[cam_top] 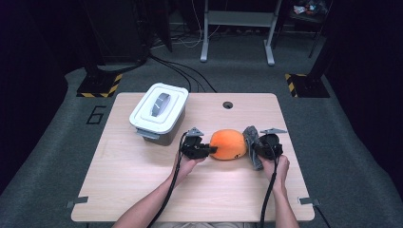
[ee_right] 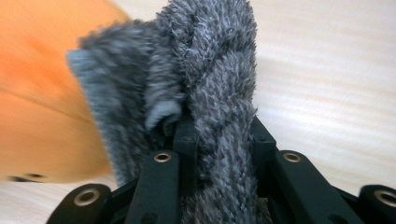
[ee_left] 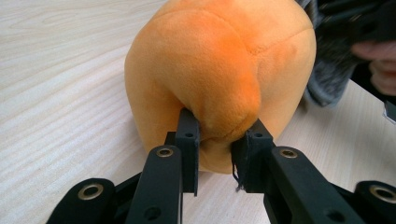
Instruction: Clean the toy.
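High view: a rounded orange plush toy [cam_top: 228, 144] lies on the pale wooden table [cam_top: 142, 190], right of centre and toward the person's side, with a fuzzy grey fabric part [cam_top: 252, 144] at its right end. The left gripper [cam_top: 210, 150] meets the toy's left end, and the right gripper [cam_top: 256, 148] meets the grey fabric on the right, so the toy sits between the 2 grippers. Behind and to the left, well apart from the toy, stands a white rectangular plastic box with a lid and grey handle [cam_top: 158, 112].

Left gripper view: the 2 black jaws are clenched on a bulging fold of the orange plush [ee_left: 219, 79], the fabric puckered between the pads. The toy rests on the table, and the grey fabric [ee_left: 327, 70] shows behind it at the right.

Right gripper view: the jaws are pinched tight on a thick strip of the grey fuzzy fabric [ee_right: 215, 79], which rises between them. The orange plush [ee_right: 37, 102] lies blurred at the left, touching the grey part.
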Motion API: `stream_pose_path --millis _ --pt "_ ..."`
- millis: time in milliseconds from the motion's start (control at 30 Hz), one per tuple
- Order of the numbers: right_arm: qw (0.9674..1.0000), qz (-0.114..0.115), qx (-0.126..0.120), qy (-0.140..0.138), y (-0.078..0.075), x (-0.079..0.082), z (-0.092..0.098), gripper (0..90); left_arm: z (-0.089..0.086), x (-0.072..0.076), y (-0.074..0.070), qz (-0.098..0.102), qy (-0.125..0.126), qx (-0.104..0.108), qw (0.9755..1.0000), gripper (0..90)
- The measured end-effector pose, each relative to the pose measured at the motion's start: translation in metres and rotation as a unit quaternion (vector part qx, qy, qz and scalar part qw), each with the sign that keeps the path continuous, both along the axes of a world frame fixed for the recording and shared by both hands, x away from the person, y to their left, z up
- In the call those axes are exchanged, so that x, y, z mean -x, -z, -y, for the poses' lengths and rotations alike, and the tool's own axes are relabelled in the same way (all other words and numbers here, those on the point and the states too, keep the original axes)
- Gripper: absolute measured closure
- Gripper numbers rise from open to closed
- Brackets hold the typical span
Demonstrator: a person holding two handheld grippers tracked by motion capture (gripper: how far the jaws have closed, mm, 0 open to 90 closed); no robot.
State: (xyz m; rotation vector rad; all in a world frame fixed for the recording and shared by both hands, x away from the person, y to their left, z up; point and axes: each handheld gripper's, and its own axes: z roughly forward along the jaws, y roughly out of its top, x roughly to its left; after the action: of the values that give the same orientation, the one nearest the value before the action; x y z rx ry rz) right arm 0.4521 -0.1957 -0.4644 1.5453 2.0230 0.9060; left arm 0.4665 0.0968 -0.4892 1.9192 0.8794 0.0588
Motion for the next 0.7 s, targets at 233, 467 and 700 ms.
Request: stream_pose_path --millis 233,467,700 --pt "0.9974 0.055 -0.015 -0.045 -0.037 0.012 -0.019 71.2 0.001 0.001 -0.001 0.003 0.002 -0.003 1.0000 73.0" --pt "0.9948 0.060 0.000 -0.082 -0.044 0.011 -0.047 71.0 0.001 0.001 -0.001 0.004 0.004 -0.004 1.0000 72.2" --pt "0.9955 0.056 0.027 -0.072 -0.036 0.006 -0.051 71.2 0.003 0.001 -0.003 0.022 0.007 -0.008 0.9997 63.9"
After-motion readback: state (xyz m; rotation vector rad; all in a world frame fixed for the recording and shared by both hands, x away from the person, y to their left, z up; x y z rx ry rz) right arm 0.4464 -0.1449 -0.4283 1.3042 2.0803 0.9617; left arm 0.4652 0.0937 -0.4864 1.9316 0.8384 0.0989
